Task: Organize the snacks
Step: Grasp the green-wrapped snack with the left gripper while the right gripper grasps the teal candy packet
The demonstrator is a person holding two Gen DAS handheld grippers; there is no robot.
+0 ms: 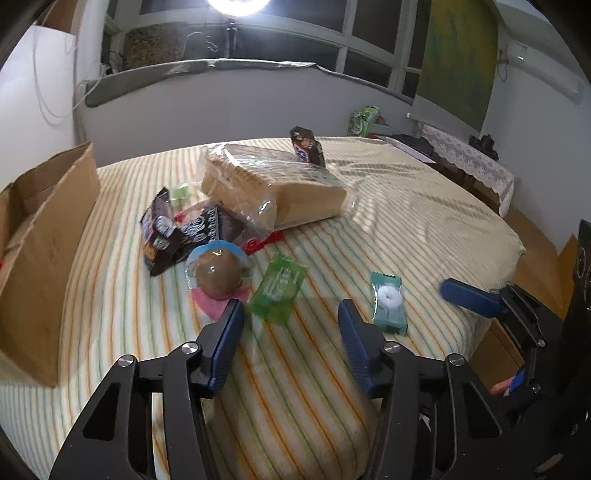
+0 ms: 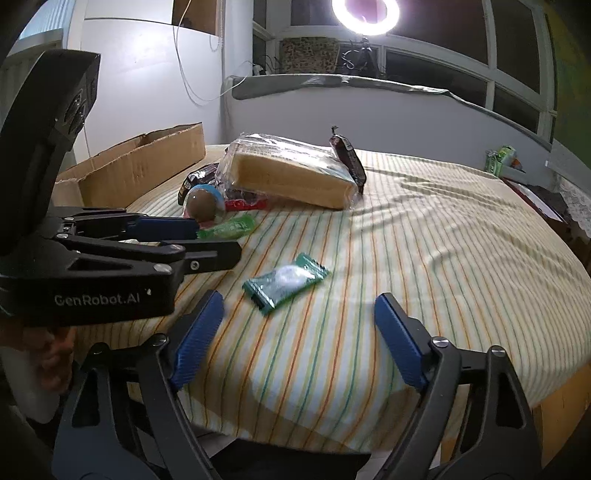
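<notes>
Both grippers are hovering low over the striped bedcover (image 1: 406,206), nothing between the jaws on either. Right gripper (image 2: 299,314) is standing wide, its blue pads (image 2: 399,339) either side of bare cloth, the teal mint packet (image 2: 286,282) lying just ahead of the tips, untouched. Left gripper (image 1: 291,314) is sitting narrower, about half open, tips hanging just short of the green candy packet (image 1: 277,288); its left finger (image 1: 227,332) is overlapping the pink edge under the brown ball snack (image 1: 218,273) from this view, contact unclear.

Landmark: the wafer pack (image 1: 273,184), biggest item, clear wrap, lying mid-bed.
- Cardboard box (image 1: 51,236): well left of the wafer pack, open, at the bed's left edge.
- Window (image 1: 280,40) and ring light (image 2: 365,14): behind the wafer pack, past the grey sill.
- Side table with lace cloth (image 1: 469,158): far right of it, off the bed.
- Dark cookie bags (image 1: 173,229): just left and in front of the wafer pack, partly tucked under it.
- Dark bar (image 1: 308,146): leaning on its far side, tilted up.
- Brown ball snack: in front of it, near the cookie bags.
- Green candy packet: in front, just right of the ball, long axis running diagonally toward the wafer pack.
- Teal mint packet: nearest, well in front and right of the wafer pack, long axis roughly toward the camera in the left wrist view, diagonal in the right wrist view.
</notes>
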